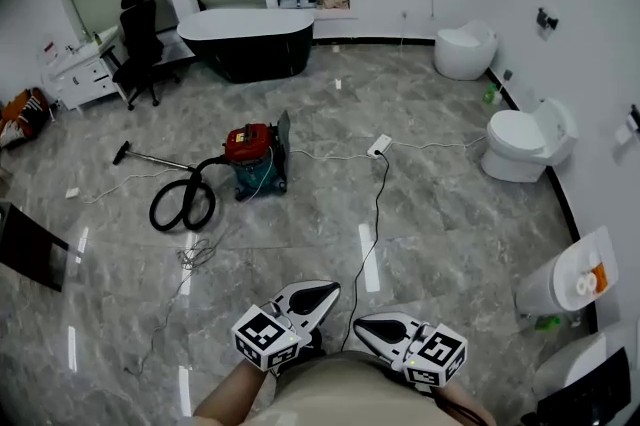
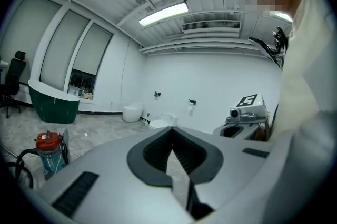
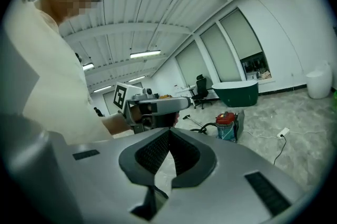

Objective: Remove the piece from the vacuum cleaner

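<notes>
The left claw and right claw are pressed together, empty, well apart from the vacuum cleaner.

The left gripper has its jaws closed tip to tip, and nothing is between them. Far to the left of the jaws, low on the floor, stands the vacuum cleaner, a red top on a teal body, with its black hose beside it. Behind it is a dark green bathtub. Beyond the tips stands a white toilet. Near on the right is the right gripper.
</notes>
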Action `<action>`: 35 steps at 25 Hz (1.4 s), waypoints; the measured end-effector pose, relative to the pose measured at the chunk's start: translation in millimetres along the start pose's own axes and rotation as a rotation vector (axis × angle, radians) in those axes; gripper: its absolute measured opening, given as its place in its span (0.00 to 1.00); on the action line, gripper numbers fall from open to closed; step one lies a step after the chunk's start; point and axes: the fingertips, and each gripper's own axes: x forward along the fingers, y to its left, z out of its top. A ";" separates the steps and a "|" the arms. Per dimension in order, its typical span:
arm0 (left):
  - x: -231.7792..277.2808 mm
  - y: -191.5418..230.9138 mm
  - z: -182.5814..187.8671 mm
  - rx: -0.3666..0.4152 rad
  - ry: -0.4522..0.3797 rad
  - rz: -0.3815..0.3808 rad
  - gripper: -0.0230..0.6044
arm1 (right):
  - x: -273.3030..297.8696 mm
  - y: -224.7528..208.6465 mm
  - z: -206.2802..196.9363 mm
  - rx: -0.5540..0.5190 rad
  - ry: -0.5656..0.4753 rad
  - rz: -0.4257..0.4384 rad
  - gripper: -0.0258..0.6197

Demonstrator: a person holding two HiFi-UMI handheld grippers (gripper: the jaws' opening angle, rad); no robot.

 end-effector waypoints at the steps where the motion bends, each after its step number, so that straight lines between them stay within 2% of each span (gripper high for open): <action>1: -5.1 10.3 1.9 -0.002 -0.001 -0.002 0.04 | 10.6 -0.9 4.9 -0.008 0.004 -0.005 0.04; 6: -28.5 55.3 14.7 0.015 -0.016 0.003 0.04 | 53.8 -10.8 25.0 -0.009 0.005 -0.019 0.04; 13: -71.6 108.8 21.2 0.024 -0.042 0.073 0.04 | 115.5 -15.5 46.5 -0.054 0.045 0.011 0.04; 21: -112.1 154.0 14.9 -0.038 -0.063 0.168 0.04 | 162.1 -16.4 52.7 -0.074 0.114 0.058 0.04; 29: -105.7 173.1 15.8 -0.040 -0.039 0.208 0.04 | 180.6 -34.5 55.8 -0.060 0.138 0.105 0.04; 35: -74.6 185.4 20.2 -0.039 -0.016 0.265 0.04 | 176.3 -76.1 63.5 -0.052 0.127 0.148 0.04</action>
